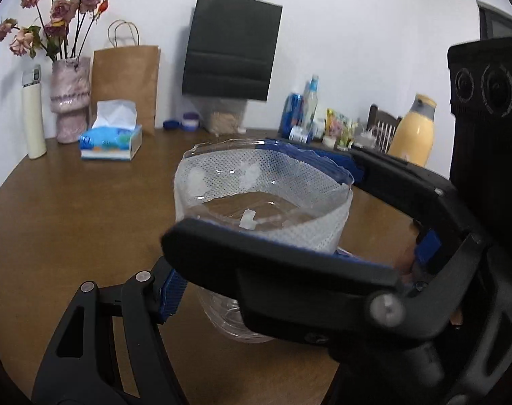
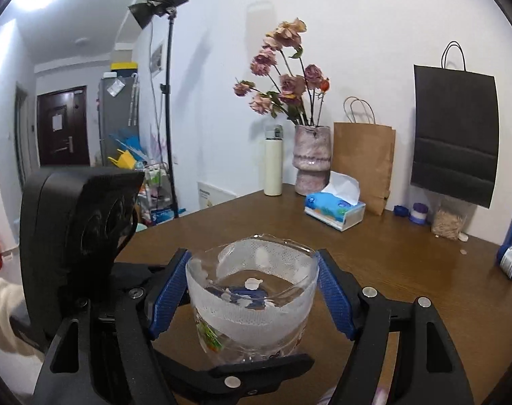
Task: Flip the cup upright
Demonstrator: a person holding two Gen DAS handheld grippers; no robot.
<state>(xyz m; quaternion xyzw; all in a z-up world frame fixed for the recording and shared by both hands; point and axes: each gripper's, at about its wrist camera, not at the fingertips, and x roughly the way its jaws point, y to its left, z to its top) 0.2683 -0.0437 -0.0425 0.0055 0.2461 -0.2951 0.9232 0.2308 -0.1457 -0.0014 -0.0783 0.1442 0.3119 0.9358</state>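
A clear plastic cup (image 2: 252, 307) lined with white mesh stands mouth up, just above or on the brown table (image 2: 407, 270). My right gripper (image 2: 252, 293) is shut on the cup, its blue pads (image 2: 333, 297) pressing both sides. The cup also shows in the left wrist view (image 1: 266, 199), where the right gripper's black finger crosses in front of it. Only one finger of my left gripper, with a blue pad (image 1: 169, 290), shows there, at the cup's lower left; the right gripper hides the other finger. Its black camera body (image 2: 77, 236) shows in the right wrist view.
Along the back wall stand a pink vase of dried roses (image 2: 311, 158), a cream flask (image 2: 272, 165), a tissue box (image 2: 335, 211), a brown paper bag (image 2: 362, 165) and a black bag (image 2: 455, 135). Bottles and a yellow jug (image 1: 414, 131) stand at the back right.
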